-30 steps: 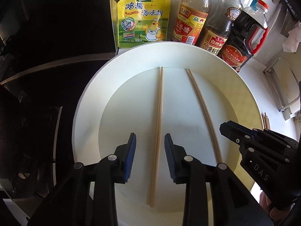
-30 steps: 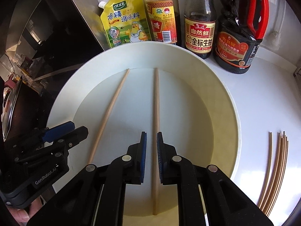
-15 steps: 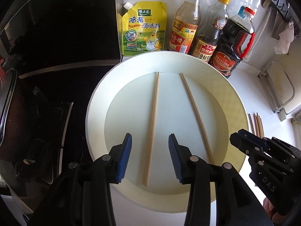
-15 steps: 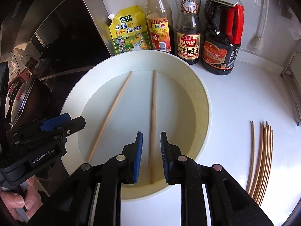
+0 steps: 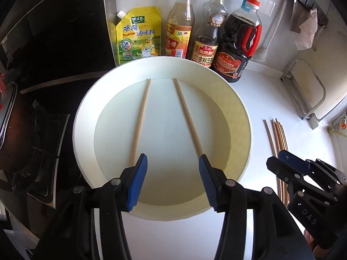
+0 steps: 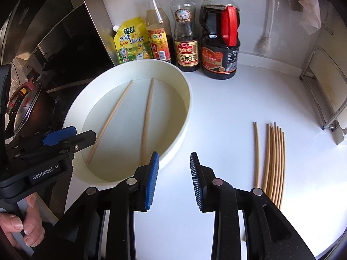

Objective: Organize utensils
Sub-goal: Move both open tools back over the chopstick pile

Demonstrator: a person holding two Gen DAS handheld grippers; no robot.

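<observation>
With two chopsticks (image 5: 187,117) lying in the basin (image 5: 240,117), both tongs, left (image 5: 172,181) and right (image 6: 174,178), are opening empty, seemingly heading next for the bundle (image 6: 274,158) on the worktop (image 6: 221,112).

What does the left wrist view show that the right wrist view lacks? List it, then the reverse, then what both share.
Only the left wrist view: the stove burner and the right claw seen from outside. Only the right wrist view: a hand gripping the left claw's handle, and a pot lid. Both: the white basin with two chopsticks in it, four sauce containers, and the chopstick bundle on the counter. Both claws are opening, nothing between the jaws.
</observation>
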